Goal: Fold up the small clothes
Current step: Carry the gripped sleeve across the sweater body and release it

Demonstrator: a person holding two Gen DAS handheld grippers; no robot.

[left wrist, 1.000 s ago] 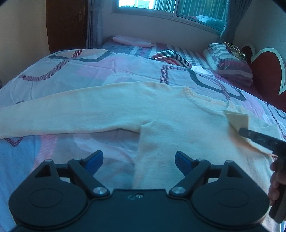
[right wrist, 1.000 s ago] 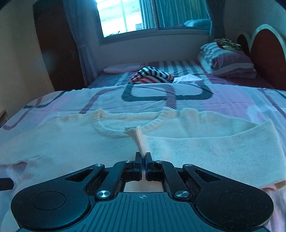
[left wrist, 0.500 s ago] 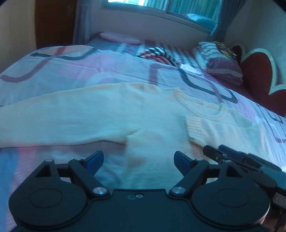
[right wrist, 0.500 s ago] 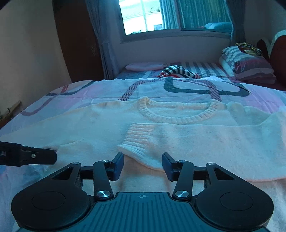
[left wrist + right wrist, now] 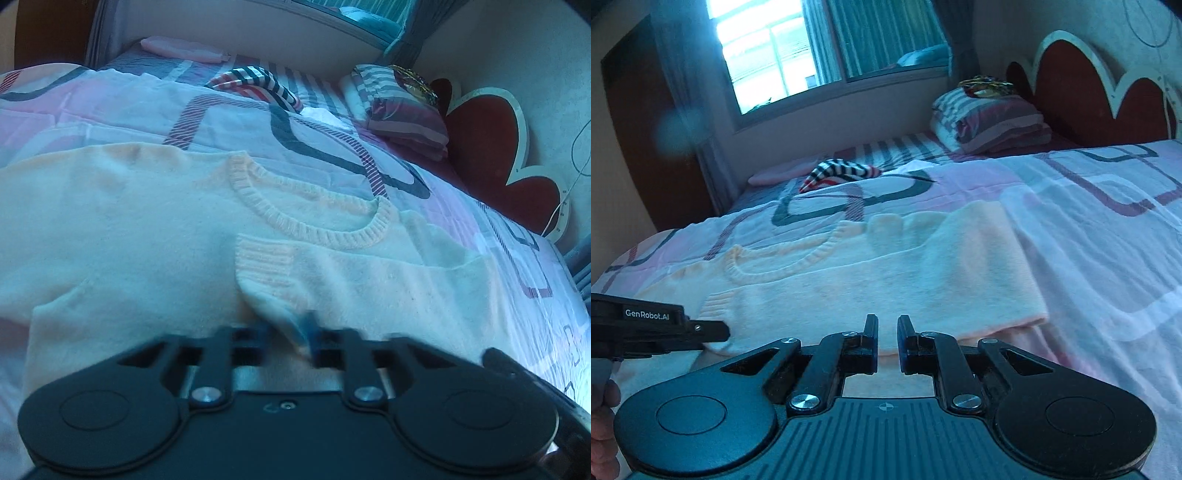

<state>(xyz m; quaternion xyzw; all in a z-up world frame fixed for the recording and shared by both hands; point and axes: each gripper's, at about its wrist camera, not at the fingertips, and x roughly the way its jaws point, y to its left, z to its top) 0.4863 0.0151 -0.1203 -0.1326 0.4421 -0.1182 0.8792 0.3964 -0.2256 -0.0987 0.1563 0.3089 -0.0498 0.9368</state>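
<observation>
A cream knit sweater (image 5: 147, 221) (image 5: 886, 266) lies flat on the patterned bedspread (image 5: 332, 147). One sleeve is folded across the chest, its ribbed cuff (image 5: 266, 262) (image 5: 720, 306) just below the neckline. My left gripper (image 5: 286, 339) is blurred and shut on the near edge of that sleeve by the cuff. The right wrist view shows it from the side (image 5: 716, 332), tips at the cuff. My right gripper (image 5: 887, 339) hovers over the folded sleeve's lower edge. Its jaws are closing with a narrow gap left, and I see no cloth pinched between them.
A striped garment (image 5: 258, 83) (image 5: 842, 171) and a pink pillow (image 5: 184, 50) lie at the far side of the bed. A folded striped bedding pile (image 5: 990, 118) sits by the red headboard (image 5: 491, 147). A person's hand (image 5: 602, 424) shows at the left edge.
The right gripper let go of the sleeve, which now lies across the chest, then swung right and narrowed. The left gripper moved right and down to the cuff and shut on it.
</observation>
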